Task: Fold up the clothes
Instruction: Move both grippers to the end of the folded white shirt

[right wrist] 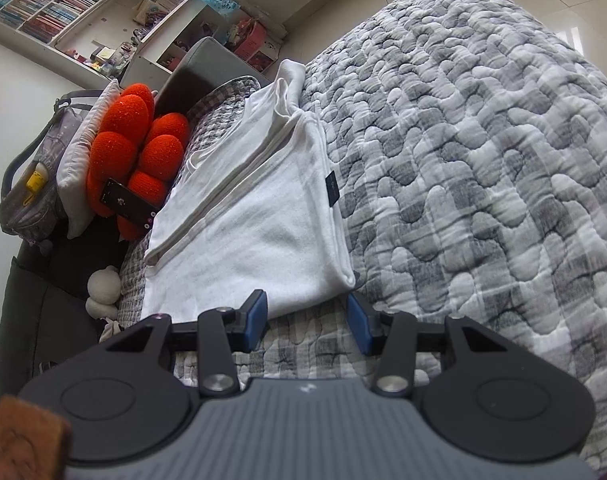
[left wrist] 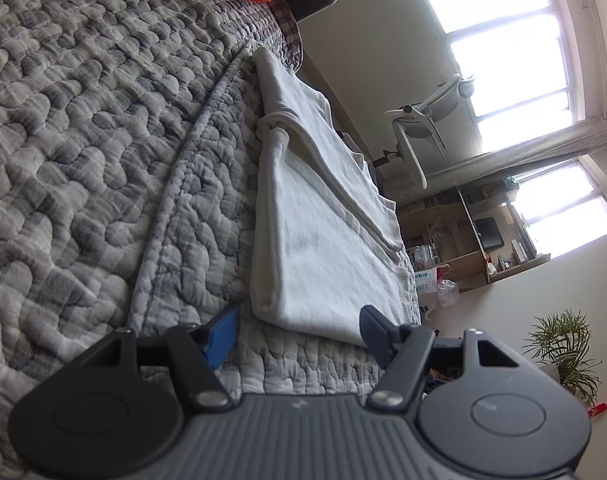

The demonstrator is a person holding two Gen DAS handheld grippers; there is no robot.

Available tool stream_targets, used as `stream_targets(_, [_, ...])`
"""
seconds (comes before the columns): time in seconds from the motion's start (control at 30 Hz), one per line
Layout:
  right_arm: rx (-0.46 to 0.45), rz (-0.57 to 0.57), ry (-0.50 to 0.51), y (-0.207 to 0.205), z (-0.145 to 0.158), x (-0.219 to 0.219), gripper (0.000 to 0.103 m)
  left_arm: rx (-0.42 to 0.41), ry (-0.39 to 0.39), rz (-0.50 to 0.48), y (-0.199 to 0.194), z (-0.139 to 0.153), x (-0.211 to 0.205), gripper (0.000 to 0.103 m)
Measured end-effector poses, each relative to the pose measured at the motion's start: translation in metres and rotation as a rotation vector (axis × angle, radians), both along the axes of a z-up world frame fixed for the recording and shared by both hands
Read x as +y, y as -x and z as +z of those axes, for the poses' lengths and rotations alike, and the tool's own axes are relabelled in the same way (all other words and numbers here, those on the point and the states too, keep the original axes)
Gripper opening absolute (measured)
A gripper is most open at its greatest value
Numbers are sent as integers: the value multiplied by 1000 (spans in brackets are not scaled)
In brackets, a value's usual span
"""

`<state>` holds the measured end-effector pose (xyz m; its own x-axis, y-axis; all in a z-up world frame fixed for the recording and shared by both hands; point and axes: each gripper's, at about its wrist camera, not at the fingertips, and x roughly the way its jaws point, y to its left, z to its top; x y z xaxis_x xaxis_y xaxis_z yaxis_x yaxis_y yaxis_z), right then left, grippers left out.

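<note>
Left wrist view: one white folded garment (left wrist: 327,240) lies on a grey quilted bed (left wrist: 83,140), left gripper (left wrist: 299,336) fingers apart, nothing btwn them. Right gripper (right wrist: 307,320) fingers apart w/ the garment's near edge just ahead; one orange cushion (right wrist: 137,148) near the headboard.

We are in a lived-in bedroom at home: a bed under a grey quilted cover (right wrist: 483,140) fills most of what we see, with a bright orange cushion (right wrist: 137,140) and a pillow (right wrist: 81,152) at its head. Against the wall we see white shelves (right wrist: 63,4) crowded with books and small keepsakes. Through the other camera we see tall bright windows (left wrist: 503,40), a pale desk chair (left wrist: 423,128), a cluttered wooden desk (left wrist: 463,240) and a potted plant (left wrist: 563,352).
</note>
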<state>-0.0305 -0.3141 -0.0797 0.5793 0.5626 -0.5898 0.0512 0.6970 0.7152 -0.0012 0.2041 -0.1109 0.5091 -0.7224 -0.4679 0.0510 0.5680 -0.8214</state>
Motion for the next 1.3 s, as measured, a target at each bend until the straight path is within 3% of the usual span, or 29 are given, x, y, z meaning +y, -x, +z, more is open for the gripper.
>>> stream_targets(0.23, [5, 20, -43, -12, -2, 0, 48, 6, -44, -28, -5, 8, -2, 61])
stream_targets(0.6, [34, 68, -29, -22, 2, 5, 48, 164, 39, -39, -18, -2, 9, 57])
stream_targets(0.87, [35, 81, 1, -28, 4, 13, 48, 152, -12, -21, -19, 7, -5, 55])
stream_targets(1.13, [35, 88, 4, -30, 4, 13, 47, 186, 7, -25, -14, 6, 12, 55])
stream_targets(1.3, [36, 90, 3, -30, 4, 12, 45, 214, 59, -58, -8, 0, 4, 56])
